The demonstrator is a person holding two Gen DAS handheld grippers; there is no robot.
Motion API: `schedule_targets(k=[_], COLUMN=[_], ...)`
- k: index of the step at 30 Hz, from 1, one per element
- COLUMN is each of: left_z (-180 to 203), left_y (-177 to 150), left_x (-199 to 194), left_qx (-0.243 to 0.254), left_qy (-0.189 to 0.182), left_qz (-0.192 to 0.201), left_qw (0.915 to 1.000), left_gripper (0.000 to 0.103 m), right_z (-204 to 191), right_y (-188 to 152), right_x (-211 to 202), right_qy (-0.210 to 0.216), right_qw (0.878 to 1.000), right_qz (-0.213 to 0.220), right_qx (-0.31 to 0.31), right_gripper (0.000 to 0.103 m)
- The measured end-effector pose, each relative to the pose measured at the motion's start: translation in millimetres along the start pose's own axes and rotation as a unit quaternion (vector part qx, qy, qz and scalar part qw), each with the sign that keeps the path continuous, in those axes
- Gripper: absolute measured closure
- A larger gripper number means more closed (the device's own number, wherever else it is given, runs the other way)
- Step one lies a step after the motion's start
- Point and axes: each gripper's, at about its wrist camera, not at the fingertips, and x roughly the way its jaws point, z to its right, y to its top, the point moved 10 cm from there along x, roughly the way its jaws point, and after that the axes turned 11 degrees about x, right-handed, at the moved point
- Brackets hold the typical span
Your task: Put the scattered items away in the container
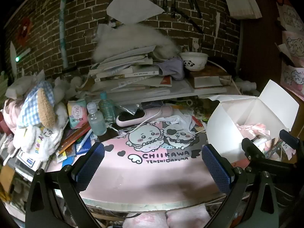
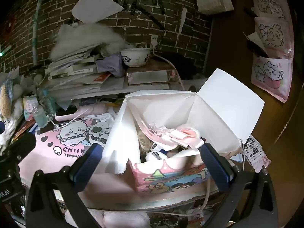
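Note:
My left gripper (image 1: 153, 165) hangs open over the pink Chiikawa desk mat (image 1: 152, 171), its blue pads wide apart and nothing between them. Scattered beyond it lie a pink hairbrush (image 1: 140, 115), a clear bottle (image 1: 96, 119), a teal bottle (image 1: 106, 106), a Kotex pack (image 1: 77, 115) and several pens (image 1: 76, 138). The white open box (image 2: 121, 133) stands at the mat's right and holds pink ribbons (image 2: 180, 134) and small items. My right gripper (image 2: 151, 164) is open just before the box, above a torn pink cartoon carton (image 2: 171, 176).
A plush toy (image 1: 38, 117) and clutter crowd the left edge. Behind, a shelf (image 1: 190, 91) carries stacked books (image 1: 129, 72), a panda bowl (image 1: 193, 60) and a fluffy white thing. A white cable (image 2: 207, 195) trails by the carton. A brick wall backs the desk.

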Motion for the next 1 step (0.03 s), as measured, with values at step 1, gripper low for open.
schedule_targets(k=[1], left_z=[0.4], left_y=[0.0], left_x=[0.1], left_qx=[0.000], left_qy=[-0.001], left_qz=[0.000], left_qw=[1.0000], left_gripper=[0.001], right_z=[0.0], right_y=[0.3], right_x=[-0.3], right_qy=[0.000], right_qw=[1.000], right_qz=[0.001], right_qx=[0.001], right_gripper=[0.000])
